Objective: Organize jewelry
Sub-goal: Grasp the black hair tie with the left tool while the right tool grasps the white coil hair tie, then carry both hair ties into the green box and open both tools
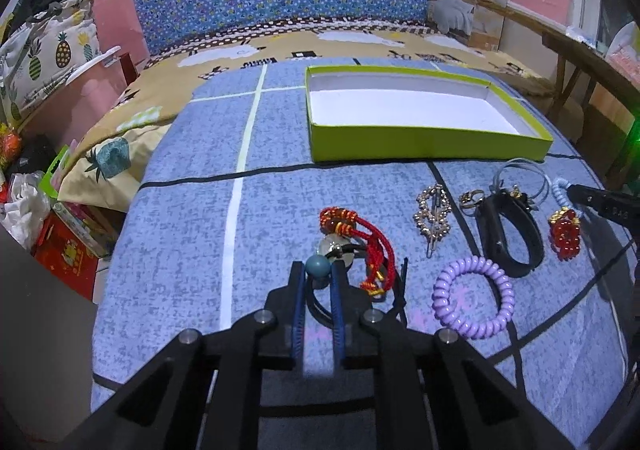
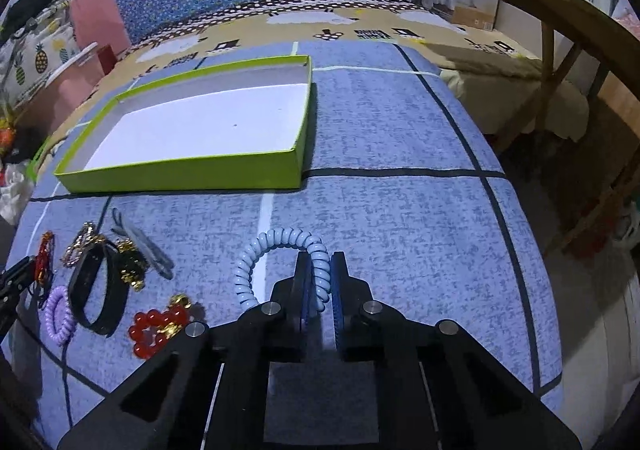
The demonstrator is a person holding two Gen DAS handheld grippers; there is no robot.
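Observation:
My left gripper (image 1: 318,270) is shut on a teal bead (image 1: 318,268) of a black hair tie, next to a red cord bracelet (image 1: 356,234). My right gripper (image 2: 320,270) is shut on a light blue spiral hair tie (image 2: 280,246); it also shows at the right edge of the left wrist view (image 1: 560,191). The green box (image 1: 424,139) with a white inside lies open beyond (image 2: 184,173). On the cloth lie a purple spiral tie (image 1: 472,298), a black band (image 1: 512,234), a gold clip (image 1: 434,215) and a red bead bracelet (image 1: 565,234).
The work surface is a blue checked cloth (image 1: 192,234) on a bed. A wooden chair (image 2: 560,61) stands to the right. Bags and boxes (image 1: 64,250) crowd the floor on the left. A cardboard box (image 1: 468,1) leans at the back.

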